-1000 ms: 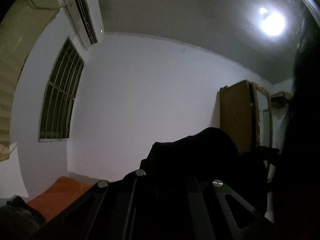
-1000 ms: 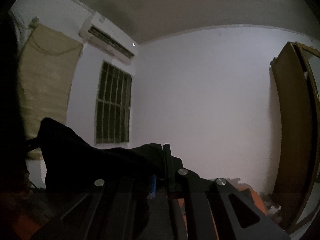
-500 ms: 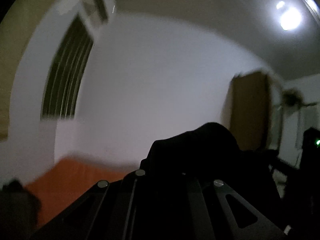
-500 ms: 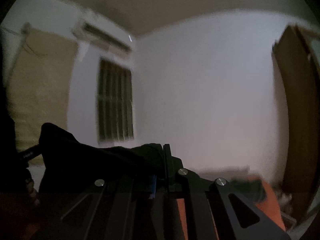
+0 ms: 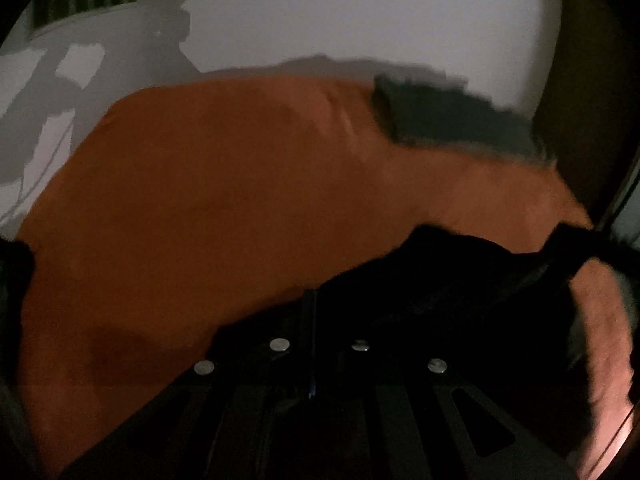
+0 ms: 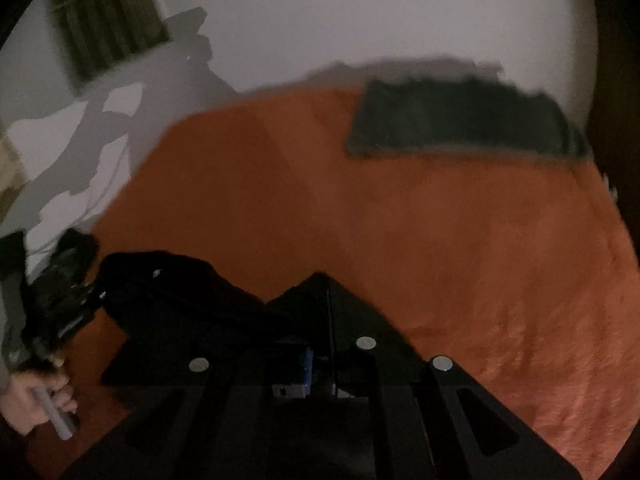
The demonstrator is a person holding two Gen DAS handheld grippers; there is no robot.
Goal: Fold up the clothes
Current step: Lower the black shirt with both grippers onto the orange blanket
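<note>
we hold a black garment [image 6: 180, 300] stretched between both grippers above the orange bed [image 6: 460, 240]. our right gripper [image 6: 328, 292] is pinched on one edge of it, our left gripper [image 5: 312, 300] on the other. a dark folded cloth [image 6: 460, 120] lies at the bed's far side.

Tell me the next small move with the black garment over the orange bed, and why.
Probably lower both grippers together toward the orange bed cover and lay the black garment flat. It hangs bunched between the left gripper and right gripper, each with jaws shut on an edge, and bare cover lies ahead, short of the dark folded cloth at the far side.
</note>
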